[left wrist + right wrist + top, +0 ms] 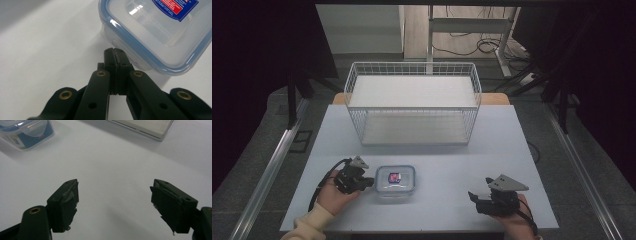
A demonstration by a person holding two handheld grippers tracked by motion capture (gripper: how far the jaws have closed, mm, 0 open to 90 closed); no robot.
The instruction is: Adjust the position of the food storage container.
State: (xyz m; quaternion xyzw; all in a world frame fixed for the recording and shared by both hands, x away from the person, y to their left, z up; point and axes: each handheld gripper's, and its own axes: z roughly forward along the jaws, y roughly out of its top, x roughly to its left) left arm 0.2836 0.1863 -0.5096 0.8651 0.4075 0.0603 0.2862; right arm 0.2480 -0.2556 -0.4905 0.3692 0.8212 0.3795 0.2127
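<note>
left tongs sat with jaws pressed together, nothing between them, tips just at the near-left side wall of the lidded container. in the left gripper view the closed tips lay right under the blue-rimmed lid edge of the container, touching or nearly so; cannot tell which. right tongs stood wide open and empty, well apart from the container, which lay off to their left across bare table. container rested flat on the table, lid on, red label up, nearly square so no clear long axis. wire basket stood beyond it, farther from both tongs. judgement: left tongs were much the nearer; any grip needs those jaws opened first.
</note>
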